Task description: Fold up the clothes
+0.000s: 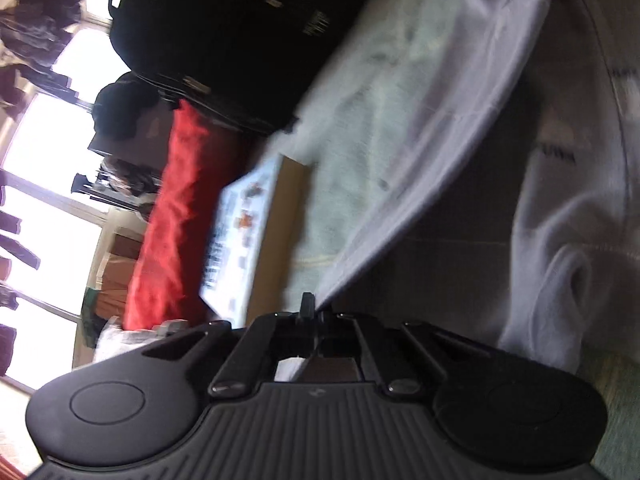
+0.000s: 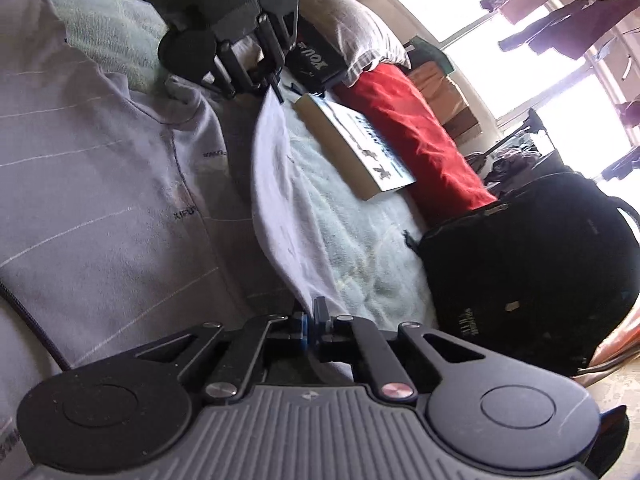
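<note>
Sunlit bedroom, bed (image 2: 360,276) under a pale green cover, laundry hanging at the window. Left hand-held gripper (image 1: 308,306) clamped tight on one corner of the white garment (image 1: 460,92); right hand-held gripper (image 2: 314,312) pinched shut on the other corner, edge stretched taut between the two. Rest of the garment lying across the bed, part raised off the cover. Best now: keep both pinches firm, hold the edge level and tight, carry it over evenly so the fold lands square. Book (image 2: 352,148), red pillow (image 2: 416,136) and black backpack (image 2: 532,264) close by — worth steering clear.
</note>
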